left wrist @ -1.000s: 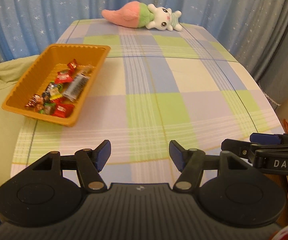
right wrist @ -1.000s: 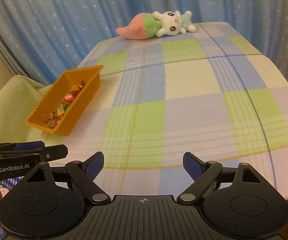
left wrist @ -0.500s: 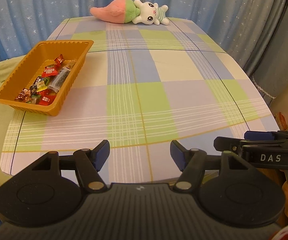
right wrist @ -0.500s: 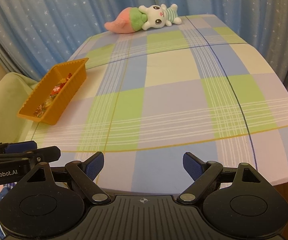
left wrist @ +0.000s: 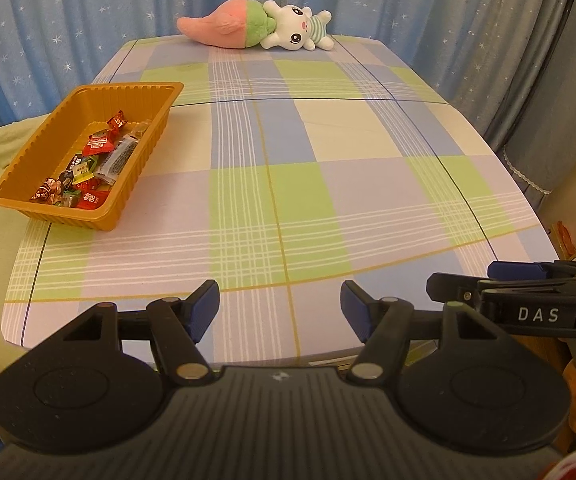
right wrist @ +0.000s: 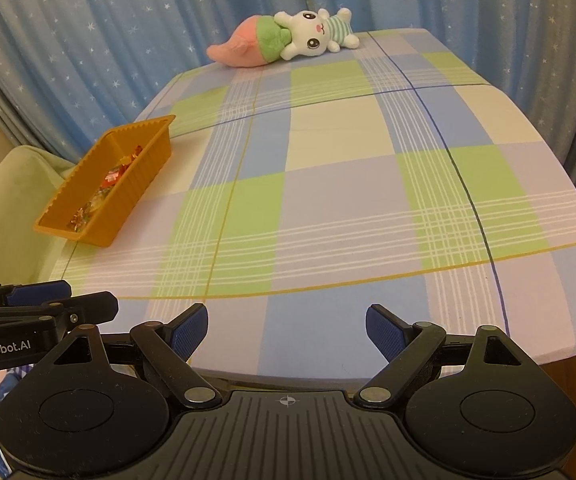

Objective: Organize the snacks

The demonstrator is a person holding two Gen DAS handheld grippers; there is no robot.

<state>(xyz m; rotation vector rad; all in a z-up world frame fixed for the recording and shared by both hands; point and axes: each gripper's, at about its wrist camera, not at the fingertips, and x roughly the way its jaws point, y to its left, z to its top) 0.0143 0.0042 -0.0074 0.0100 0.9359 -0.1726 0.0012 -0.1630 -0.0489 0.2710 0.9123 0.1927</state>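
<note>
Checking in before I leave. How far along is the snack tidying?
Looks done: the snacks all lie in the tray, and none shows on the cloth. In hand: nothing; left gripper and right gripper are open, at the near edge. Left: nothing visible.

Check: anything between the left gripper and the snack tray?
Nothing: only bare checked tablecloth separates left gripper and snack tray, per the left wrist view.
</note>
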